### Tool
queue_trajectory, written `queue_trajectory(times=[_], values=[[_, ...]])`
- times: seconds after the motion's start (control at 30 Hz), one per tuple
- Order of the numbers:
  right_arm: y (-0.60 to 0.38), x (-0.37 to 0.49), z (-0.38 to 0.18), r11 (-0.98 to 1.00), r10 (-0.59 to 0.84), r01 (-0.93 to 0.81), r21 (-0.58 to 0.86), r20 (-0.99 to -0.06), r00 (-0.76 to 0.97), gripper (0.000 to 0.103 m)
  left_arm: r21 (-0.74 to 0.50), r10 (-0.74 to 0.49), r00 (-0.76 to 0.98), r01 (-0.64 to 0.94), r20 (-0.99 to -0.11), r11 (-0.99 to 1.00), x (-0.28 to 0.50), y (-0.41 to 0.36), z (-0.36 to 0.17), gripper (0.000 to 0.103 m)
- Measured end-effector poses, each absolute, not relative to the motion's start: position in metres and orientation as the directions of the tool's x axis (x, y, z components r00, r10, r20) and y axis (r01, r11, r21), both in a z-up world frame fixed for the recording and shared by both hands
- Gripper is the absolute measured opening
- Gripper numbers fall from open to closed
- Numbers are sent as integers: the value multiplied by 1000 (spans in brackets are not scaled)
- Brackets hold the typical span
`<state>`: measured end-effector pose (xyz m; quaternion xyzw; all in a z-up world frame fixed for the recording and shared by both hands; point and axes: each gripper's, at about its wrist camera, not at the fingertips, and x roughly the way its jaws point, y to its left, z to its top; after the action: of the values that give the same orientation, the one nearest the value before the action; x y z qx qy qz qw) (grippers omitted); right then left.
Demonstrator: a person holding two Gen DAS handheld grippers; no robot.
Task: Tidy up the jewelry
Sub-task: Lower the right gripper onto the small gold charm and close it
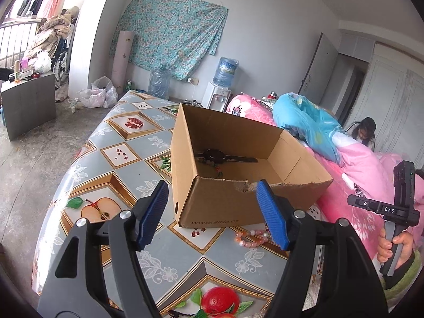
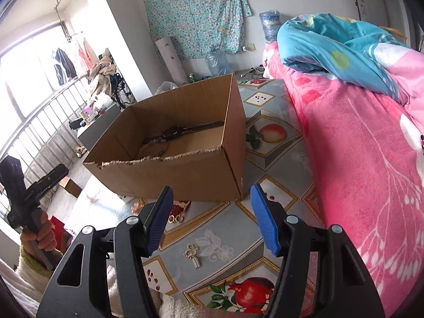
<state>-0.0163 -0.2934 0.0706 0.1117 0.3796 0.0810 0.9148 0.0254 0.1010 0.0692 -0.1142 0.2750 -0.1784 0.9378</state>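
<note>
box [image 1: 233,204] brown | bead bracelet [image 1: 250,235] pink-white | tablecloth [image 1: 127,132] grey, fruit-patterned | blanket [image 2: 357,145] pink

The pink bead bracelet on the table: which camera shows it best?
The left wrist view: the bead bracelet lies in front of the cardboard box, partly behind a gripper finger. The right wrist view shows only a few beads by the box's corner.

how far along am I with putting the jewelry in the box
Partly done. A black wristwatch and some beads already lie inside the open brown cardboard box. Nothing is in hand: the left gripper and right gripper are both open and empty. Still out on the fruit-print tablecloth: a pink beaded bracelet, a silver key-shaped pendant and small gold rings.
</note>
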Motion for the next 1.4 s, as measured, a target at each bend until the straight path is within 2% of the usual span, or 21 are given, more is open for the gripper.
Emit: queue_trajectory(times=[0.2,0.33,0.5,0.67,1.0,1.4], values=[[-250,-40,33,957,288,-183,223,-754,590,43,-298,-454,705,344,-544,890,5,81,50,66],[-227,-37,11,962,250,-230,144,-800,545,26,-315,-504,630,394,-591,863,-1,53,28,66],[-219,-28,-5,967,162,-251,33,-842,514,20,-280,-519,584,454,-624,846,-9,17,9,66],[-219,-24,-15,962,124,-273,-16,-866,485,5,-217,-522,562,520,-642,826,-17,-13,-2,66],[-249,-18,-13,986,113,-164,31,-847,519,4,-138,-510,536,586,-673,799,-18,-52,-13,60],[-271,-1,-19,982,188,-81,171,-818,543,4,-63,-546,472,714,-692,698,2,-112,-15,43]])
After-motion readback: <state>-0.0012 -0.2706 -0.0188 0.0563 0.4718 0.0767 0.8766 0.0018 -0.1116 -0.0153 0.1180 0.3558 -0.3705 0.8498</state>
